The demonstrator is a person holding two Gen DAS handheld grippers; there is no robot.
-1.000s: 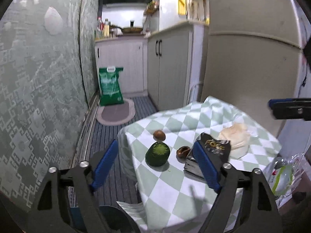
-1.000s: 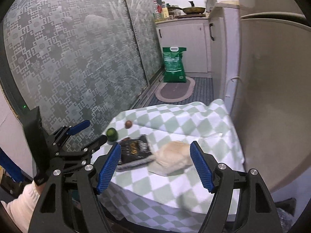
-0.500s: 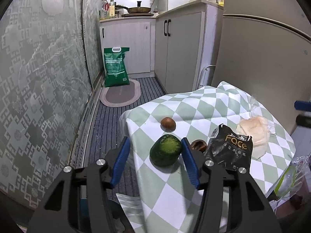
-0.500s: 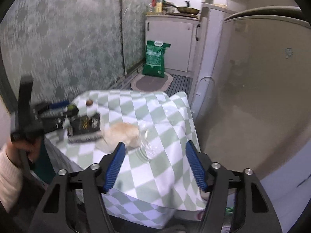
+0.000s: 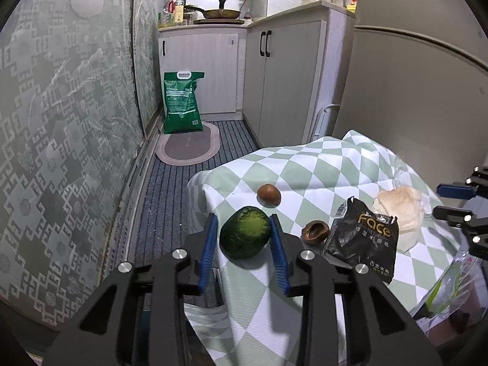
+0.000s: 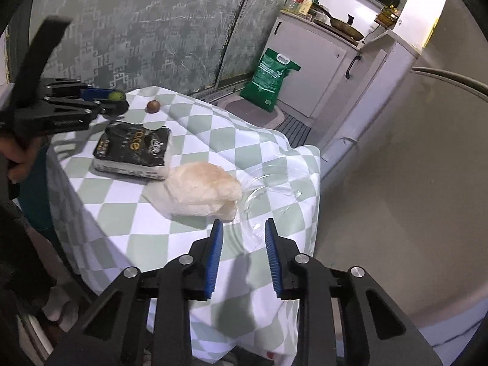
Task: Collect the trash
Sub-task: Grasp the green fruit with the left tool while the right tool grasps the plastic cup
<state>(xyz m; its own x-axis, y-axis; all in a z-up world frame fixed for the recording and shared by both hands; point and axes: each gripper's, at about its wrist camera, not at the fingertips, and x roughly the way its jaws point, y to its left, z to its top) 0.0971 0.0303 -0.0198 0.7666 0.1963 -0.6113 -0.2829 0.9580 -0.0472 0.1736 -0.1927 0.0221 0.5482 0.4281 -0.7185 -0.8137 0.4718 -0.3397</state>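
Trash is scattered over the checked tablecloth [image 5: 308, 164]. Nearest the cloth's left corner lies a green round fruit [image 5: 245, 237], flanked by the blue pads of the left gripper [image 5: 244, 241], whose jaws are closing around it; whether the pads already press on it cannot be told. Just behind the fruit a brown nut [image 5: 268, 194] is seen, and just to its right a cracked shell [image 5: 314, 232]. Beside the shell a black tissue pack [image 6: 134, 152] rests, with a crumpled pale wad [image 6: 202, 190] touching its far side. Past the wad, near the cloth's right edge, clear plastic wrap [image 6: 268, 192] is spread. Over the wrap's near edge the right gripper [image 6: 243, 235] is held, its jaws closing with the wrap's edge seen between them, contact unclear.
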